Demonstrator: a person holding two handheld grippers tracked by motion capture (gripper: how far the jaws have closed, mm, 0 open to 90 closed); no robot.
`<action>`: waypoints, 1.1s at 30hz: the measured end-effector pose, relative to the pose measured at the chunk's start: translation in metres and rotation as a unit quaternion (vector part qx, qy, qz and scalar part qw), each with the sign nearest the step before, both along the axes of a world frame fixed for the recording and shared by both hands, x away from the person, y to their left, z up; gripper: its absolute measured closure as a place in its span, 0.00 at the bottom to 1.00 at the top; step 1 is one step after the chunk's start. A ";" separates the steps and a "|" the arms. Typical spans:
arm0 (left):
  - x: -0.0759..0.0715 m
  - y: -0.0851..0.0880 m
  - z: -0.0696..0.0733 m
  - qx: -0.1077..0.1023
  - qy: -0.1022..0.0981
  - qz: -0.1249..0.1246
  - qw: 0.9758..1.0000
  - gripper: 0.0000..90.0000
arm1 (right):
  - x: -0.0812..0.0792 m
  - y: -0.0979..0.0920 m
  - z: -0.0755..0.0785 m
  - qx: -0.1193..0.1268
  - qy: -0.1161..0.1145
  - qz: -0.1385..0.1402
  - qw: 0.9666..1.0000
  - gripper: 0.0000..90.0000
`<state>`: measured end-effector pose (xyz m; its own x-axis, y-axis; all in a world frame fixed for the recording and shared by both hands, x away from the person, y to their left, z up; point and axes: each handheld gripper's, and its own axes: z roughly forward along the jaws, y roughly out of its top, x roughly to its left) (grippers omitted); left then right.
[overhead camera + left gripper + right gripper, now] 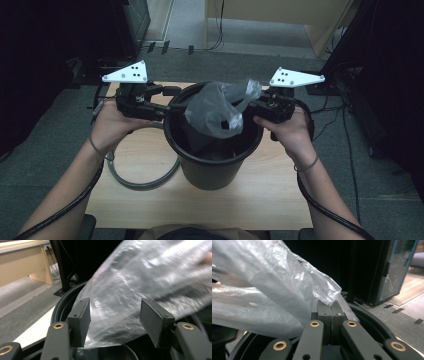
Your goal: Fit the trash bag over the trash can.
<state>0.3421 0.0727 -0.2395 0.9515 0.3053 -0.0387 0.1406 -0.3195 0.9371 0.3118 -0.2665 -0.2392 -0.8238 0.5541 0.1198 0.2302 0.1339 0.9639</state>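
A black waste bin (216,159) stands in the middle of the small wooden table (150,202). A clear plastic bag (216,111) is held up over its mouth. My right gripper (254,103) at the bin's right rim is shut on a bunched corner of the bag (274,290); in the right gripper view the film is pinched between the closed pads of the right gripper (331,310). My left gripper (172,101) is at the left rim and stands open. In the left gripper view the bag (140,282) hangs between and beyond the wide-apart jaws of the left gripper (115,320), and the pads do not press on it.
A loop of grey cable (145,182) lies on the table left of the bin. A pale wooden desk (280,20) stands across the grey carpet at the back. Dark cabinets (50,40) flank both sides.
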 end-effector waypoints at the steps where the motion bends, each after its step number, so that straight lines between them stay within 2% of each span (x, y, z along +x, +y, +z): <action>1: -0.002 -0.001 0.001 0.000 -0.003 -0.002 1.000 0.45 | 0.002 0.000 0.002 0.002 0.002 -0.005 1.000 1.00; 10: -0.022 -0.010 0.000 -0.001 -0.015 -0.020 1.000 0.43 | 0.017 0.004 0.011 0.008 0.006 -0.036 0.999 1.00; 16: -0.031 -0.018 -0.008 0.006 -0.015 -0.017 1.000 0.41 | 0.024 0.009 0.011 0.003 0.006 -0.045 0.999 1.00; 22: -0.033 -0.028 -0.016 0.012 -0.001 -0.023 1.000 0.47 | 0.027 0.013 0.010 0.003 0.009 -0.049 0.999 1.00; 24: -0.032 -0.032 -0.017 0.009 0.011 -0.027 1.000 0.50 | 0.028 0.014 0.010 0.004 0.013 -0.050 0.999 1.00; 28: -0.028 -0.038 -0.015 0.000 0.046 -0.021 0.999 0.51 | 0.028 0.017 0.009 0.006 0.016 -0.050 0.999 1.00; 33: -0.024 -0.044 -0.015 -0.002 0.068 -0.002 0.998 0.49 | 0.028 0.018 0.008 0.006 0.020 -0.050 0.999 1.00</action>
<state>0.3180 0.0282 -0.2543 0.9386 0.3007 -0.1694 0.2658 -0.3169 0.9104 0.3400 -0.2481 -0.2308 -0.7595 0.6312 0.1577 0.2792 0.0974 0.9553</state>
